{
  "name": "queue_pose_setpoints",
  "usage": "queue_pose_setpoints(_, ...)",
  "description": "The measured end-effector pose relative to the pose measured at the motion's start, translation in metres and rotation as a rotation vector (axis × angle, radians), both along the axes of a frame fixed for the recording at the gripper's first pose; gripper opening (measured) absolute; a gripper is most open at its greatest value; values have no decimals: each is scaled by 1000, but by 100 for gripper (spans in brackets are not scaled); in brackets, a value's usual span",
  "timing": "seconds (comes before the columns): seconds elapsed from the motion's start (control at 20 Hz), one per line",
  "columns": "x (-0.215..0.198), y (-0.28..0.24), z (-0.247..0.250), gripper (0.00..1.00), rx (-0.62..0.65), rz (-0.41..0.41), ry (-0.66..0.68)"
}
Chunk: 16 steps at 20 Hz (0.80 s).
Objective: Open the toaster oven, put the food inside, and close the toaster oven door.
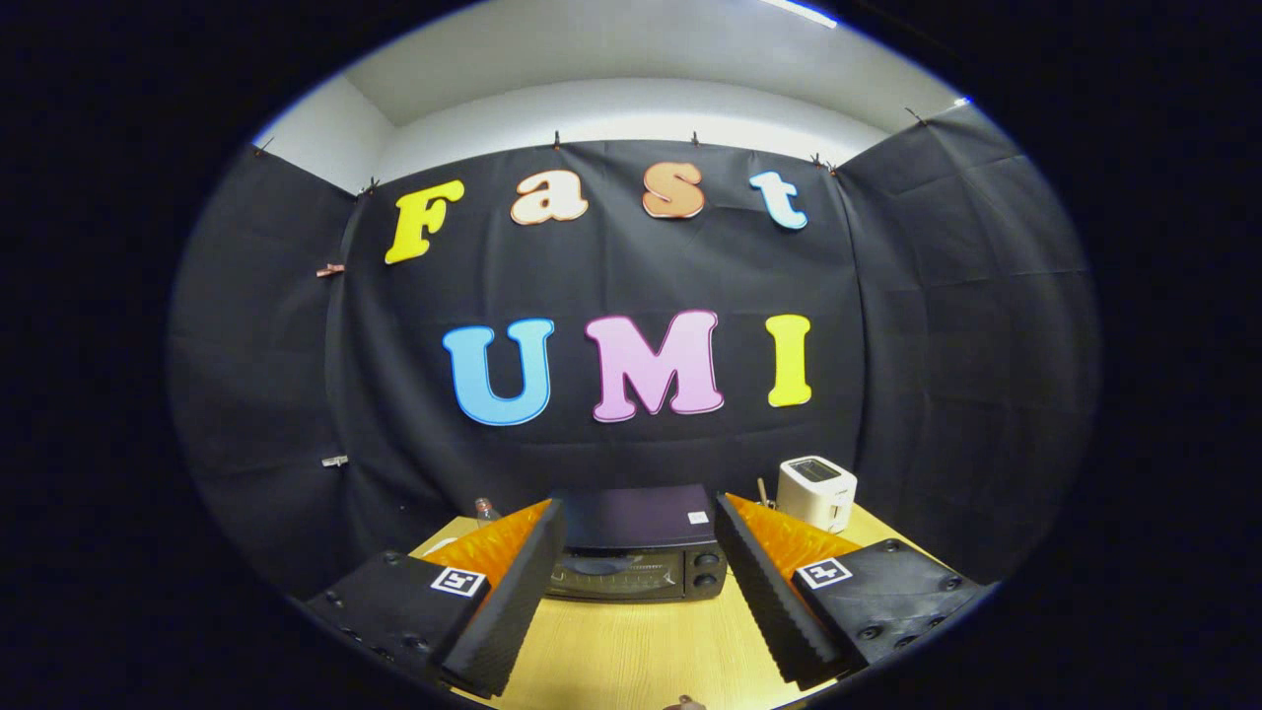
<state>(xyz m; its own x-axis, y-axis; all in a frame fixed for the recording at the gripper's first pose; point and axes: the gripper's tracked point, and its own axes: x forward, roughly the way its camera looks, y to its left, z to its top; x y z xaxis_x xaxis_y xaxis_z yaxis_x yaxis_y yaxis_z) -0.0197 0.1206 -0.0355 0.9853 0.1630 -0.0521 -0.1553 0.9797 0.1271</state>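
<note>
The hand-held gripper is spread wide, and its two fingers hold nothing. They touch nothing either. The gap between them is big, and bare wood shows in it. Each finger has a small square marker with a black and white pattern on its top.

The fingers hang over a light wooden surface. Close in, right at the near end of the gap between the fingers, a tiny brown bit peeks up. It is too small to tell what it is.

Just ahead of the fingers, right in the middle between them, sits the toaster oven. It is dark, with a flat top and a small white sticker on that top. Its door is shut. The door has a glass window, and two round knobs sit one above the other beside the window, on the side toward the right finger.

Beyond the right finger, farther back on the surface, stands a white toaster with slots on top. Just beside it, on the side nearer the toaster oven, a thin brown stick pokes up.

Beyond the left finger, a small clear bottle stands near the back edge of the surface. Its lower part is hidden by the finger.

Behind everything hangs the black cloth wall of the booth.
</note>
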Motion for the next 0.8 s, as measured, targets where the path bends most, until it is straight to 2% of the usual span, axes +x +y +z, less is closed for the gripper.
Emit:
queue_pose_setpoints(0.3,-5,-2,-2,98,-49,27,-12)
queue_pose_setpoints(0.8,-2,8,-17,98,-14,51,44)
